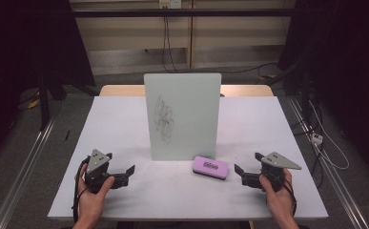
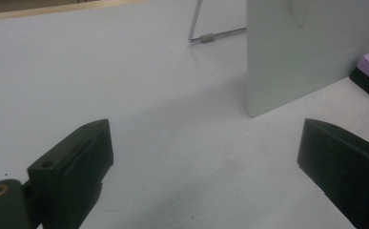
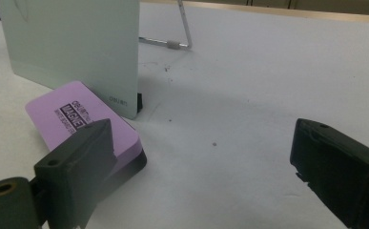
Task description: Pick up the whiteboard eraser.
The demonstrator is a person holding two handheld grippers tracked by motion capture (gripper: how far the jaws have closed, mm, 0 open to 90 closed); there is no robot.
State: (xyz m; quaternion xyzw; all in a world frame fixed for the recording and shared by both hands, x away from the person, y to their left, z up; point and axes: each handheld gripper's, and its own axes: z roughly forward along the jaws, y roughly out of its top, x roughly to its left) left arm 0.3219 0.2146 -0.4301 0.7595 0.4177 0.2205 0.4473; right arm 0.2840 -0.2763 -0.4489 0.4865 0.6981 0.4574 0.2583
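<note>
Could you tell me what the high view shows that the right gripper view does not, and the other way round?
The high view alone takes in both hands with the left gripper and right gripper, both open, and the scribble on the board's face. The right gripper view alone gives the black print on the eraser, the small logo at the board's lower corner and the wire stand behind it. Both share the upright board, the purple eraser at its foot and the white table.
</note>
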